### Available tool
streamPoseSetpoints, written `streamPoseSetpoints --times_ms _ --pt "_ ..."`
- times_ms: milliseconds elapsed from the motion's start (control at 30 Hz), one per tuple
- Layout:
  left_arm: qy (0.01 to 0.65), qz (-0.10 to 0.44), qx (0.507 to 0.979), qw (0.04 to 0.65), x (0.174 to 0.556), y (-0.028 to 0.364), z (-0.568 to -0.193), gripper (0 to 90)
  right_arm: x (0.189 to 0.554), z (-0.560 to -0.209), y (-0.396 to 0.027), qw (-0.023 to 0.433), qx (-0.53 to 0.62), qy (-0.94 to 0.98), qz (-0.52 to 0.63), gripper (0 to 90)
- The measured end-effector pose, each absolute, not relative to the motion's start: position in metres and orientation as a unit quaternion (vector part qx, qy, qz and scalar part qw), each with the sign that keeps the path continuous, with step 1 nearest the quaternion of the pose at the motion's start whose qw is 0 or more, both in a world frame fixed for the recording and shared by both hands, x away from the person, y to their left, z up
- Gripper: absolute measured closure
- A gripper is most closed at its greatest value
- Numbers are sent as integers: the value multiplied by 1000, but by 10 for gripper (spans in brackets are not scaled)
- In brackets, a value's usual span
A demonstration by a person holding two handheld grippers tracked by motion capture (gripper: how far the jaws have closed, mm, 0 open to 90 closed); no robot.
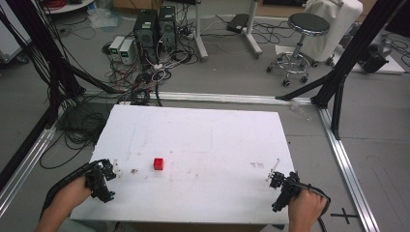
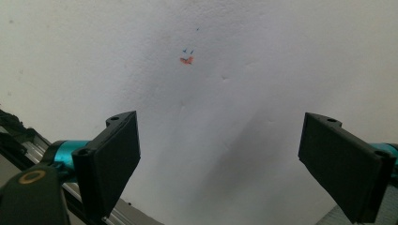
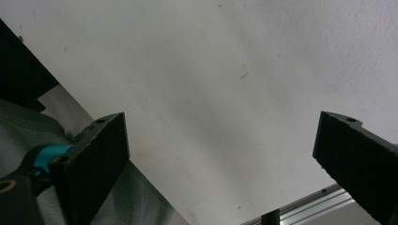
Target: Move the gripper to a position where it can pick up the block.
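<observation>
High view: a small red cube (image 1: 158, 164) is sitting on the white surface (image 1: 217, 140), left of centre. The left gripper (image 1: 107, 180) is hovering at the near left corner, the right gripper (image 1: 276, 181) at the near right; their fingers are too small to judge here.

Left gripper view: the fingers (image 2: 112, 159) are standing wide apart, gripping nothing, over bare white bearing a faint red-and-blue mark (image 2: 187, 58).

Right gripper view: the fingers (image 3: 94, 159) are spreading equally wide, empty, above the surface's edge.

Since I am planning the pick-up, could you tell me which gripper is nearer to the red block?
Left. The left gripper sits near the table's left edge, a short way from the red block. The right gripper is at the right edge, much farther off.
</observation>
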State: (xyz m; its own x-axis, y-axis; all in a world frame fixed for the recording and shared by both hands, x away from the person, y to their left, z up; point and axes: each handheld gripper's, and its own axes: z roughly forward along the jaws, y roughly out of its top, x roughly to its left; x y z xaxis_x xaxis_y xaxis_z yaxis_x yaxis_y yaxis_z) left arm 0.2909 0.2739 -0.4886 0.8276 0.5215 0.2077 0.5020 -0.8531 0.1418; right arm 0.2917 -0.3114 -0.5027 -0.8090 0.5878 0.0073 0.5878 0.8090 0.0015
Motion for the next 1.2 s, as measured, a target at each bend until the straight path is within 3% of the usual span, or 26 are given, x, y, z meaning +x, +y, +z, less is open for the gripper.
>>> streamPoseSetpoints --times_ms 700,1200 --pt "265 126 955 43 290 274 -489 134 292 -504 -311 5 -307 -952 -7 31" --pt "178 133 974 49 309 259 -484 135 290 -503 -315 4 -313 -950 -21 31"
